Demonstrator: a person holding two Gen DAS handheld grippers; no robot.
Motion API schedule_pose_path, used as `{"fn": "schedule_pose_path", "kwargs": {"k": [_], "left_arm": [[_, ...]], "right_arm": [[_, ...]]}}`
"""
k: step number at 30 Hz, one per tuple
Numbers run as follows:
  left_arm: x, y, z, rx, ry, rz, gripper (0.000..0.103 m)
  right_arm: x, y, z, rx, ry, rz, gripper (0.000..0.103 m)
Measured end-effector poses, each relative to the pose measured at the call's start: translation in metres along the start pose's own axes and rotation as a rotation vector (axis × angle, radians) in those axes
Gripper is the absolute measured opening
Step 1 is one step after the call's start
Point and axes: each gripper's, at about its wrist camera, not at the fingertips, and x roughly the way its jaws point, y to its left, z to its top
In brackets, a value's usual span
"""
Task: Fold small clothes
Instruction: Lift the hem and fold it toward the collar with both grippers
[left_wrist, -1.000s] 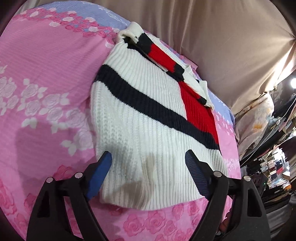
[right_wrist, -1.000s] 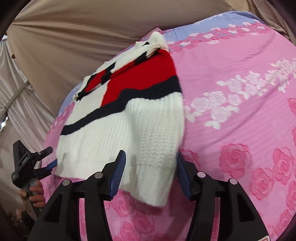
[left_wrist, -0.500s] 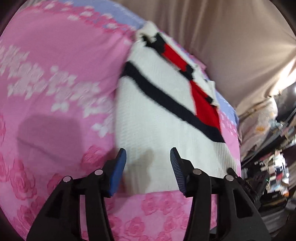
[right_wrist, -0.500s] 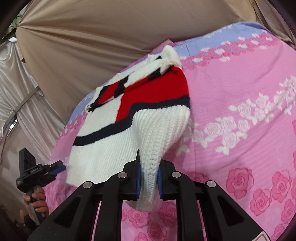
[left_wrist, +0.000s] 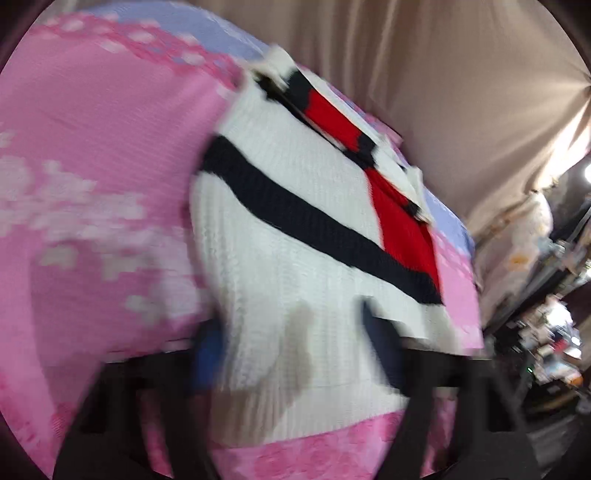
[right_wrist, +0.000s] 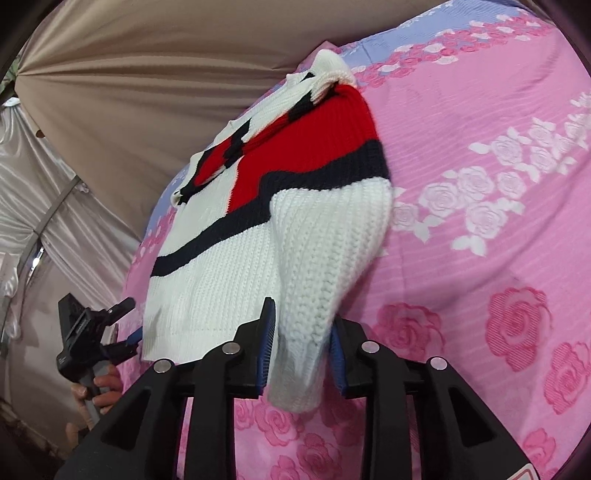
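A small white knit sweater (left_wrist: 295, 266) with a navy stripe and red panel lies on the pink rose bedspread (left_wrist: 92, 166). My left gripper (left_wrist: 295, 343) is open, its jaws astride the sweater's hem; this view is blurred. In the right wrist view the sweater (right_wrist: 236, 258) has its right hem corner lifted off the bed. My right gripper (right_wrist: 301, 350) is shut on that thick fold of hem. The left gripper (right_wrist: 125, 325) shows at the sweater's far corner, held in a hand.
The bedspread (right_wrist: 498, 221) spreads wide to the right of the sweater. Beige curtain fabric (right_wrist: 147, 74) hangs behind the bed. Cluttered shelves (left_wrist: 554, 332) stand past the bed's right edge.
My right gripper closed on the hem corner and lifted it; its jaws now stand a little wider than half a second ago. My left gripper moved along the hem and its jaws spread wider.
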Motion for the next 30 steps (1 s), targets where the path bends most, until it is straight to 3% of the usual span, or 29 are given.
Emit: {"fn": "schedule_pose_path", "kwargs": {"k": [1,3,6,10,14,17,20,24,27,30], "left_arm": [[0.007,0.0,0.003,-0.018,0.042,-0.024,0.014],[-0.003,-0.007,0.005,-0.023,0.017,-0.05,0.013],[-0.051,-0.032,-0.001,0.087,-0.09,-0.051,0.012],[-0.109,-0.048,-0.027,0.161,-0.139,-0.122,0.011],[-0.149,-0.056,-0.066,0.208,-0.117,-0.128,0.012],[-0.174,-0.058,-0.072,0.2,-0.137,-0.149,0.012],[-0.182,-0.065,-0.047,0.227,-0.184,-0.166,0.012],[-0.15,-0.081,0.025,0.298,-0.217,-0.129,0.014],[-0.096,-0.086,0.082,0.299,-0.214,-0.043,0.015],[-0.025,-0.077,0.131,0.31,-0.225,0.088,0.027]], "right_arm": [[0.001,0.003,0.002,-0.007,-0.007,0.004,0.029],[-0.002,0.009,0.009,-0.023,-0.045,0.017,0.014],[-0.035,0.02,0.013,-0.075,-0.165,0.075,0.012],[-0.083,0.021,0.005,-0.094,-0.245,0.119,0.011],[-0.134,0.017,-0.024,-0.117,-0.247,0.145,0.011],[-0.164,0.029,-0.048,-0.197,-0.178,0.151,0.011],[-0.187,0.057,-0.047,-0.293,-0.206,0.169,0.011],[-0.179,0.066,0.015,-0.294,-0.313,0.273,0.012],[-0.128,0.051,0.089,-0.209,-0.316,0.279,0.012],[-0.056,0.029,0.152,-0.101,-0.276,0.22,0.016]]}}
